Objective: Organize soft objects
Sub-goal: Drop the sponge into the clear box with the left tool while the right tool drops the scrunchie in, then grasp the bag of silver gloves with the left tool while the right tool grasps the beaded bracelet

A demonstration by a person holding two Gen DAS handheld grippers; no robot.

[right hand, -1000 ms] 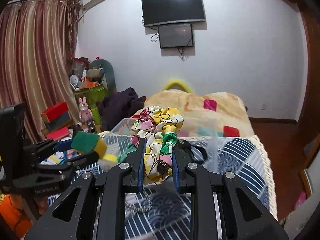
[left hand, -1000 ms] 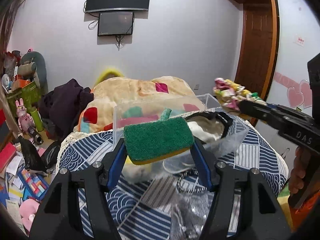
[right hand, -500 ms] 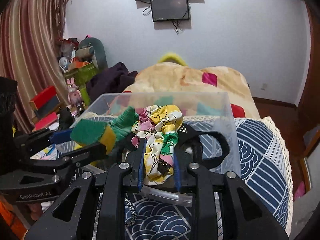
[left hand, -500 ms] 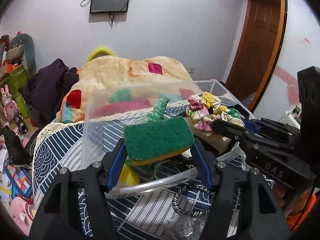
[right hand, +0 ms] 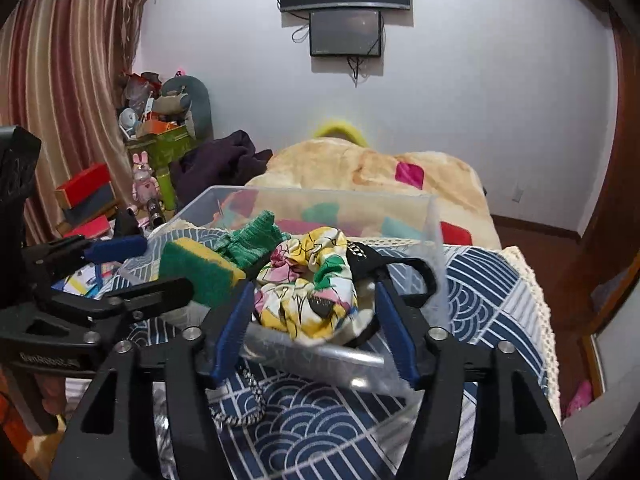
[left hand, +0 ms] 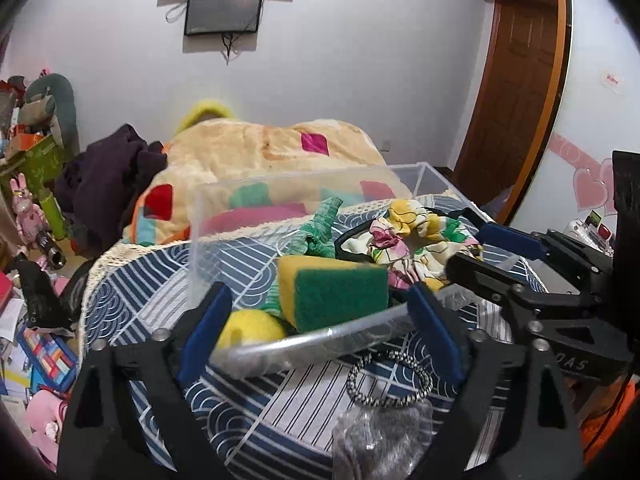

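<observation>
A clear plastic bin [left hand: 280,192] [right hand: 434,236] stands on the blue patterned bedspread. In it lie a green and yellow sponge [left hand: 332,292] [right hand: 196,266], a floral scrunchie [left hand: 408,236] [right hand: 308,284], a green knit cloth [left hand: 324,224] [right hand: 252,240], a yellow ball [left hand: 250,328] and a black strap item [right hand: 404,268]. My left gripper [left hand: 316,320] is open at the bin's near rim, the sponge lying free between its fingers. My right gripper [right hand: 316,320] is open over the near rim, the scrunchie lying loose between its fingers. Each gripper shows in the other's view.
A metal chain bracelet [left hand: 388,380] and a grey crinkled bag [left hand: 380,440] lie on the bedspread in front of the bin. A beige quilt [left hand: 260,152] lies behind it. Toys, boxes and dark clothes [left hand: 108,176] clutter the floor at left. A door [left hand: 516,80] is at right.
Both grippers have opened. The sponge dropped from the left gripper into the bin, and the scrunchie dropped from the right gripper into the bin. Both grippers moved lower toward the bin.
</observation>
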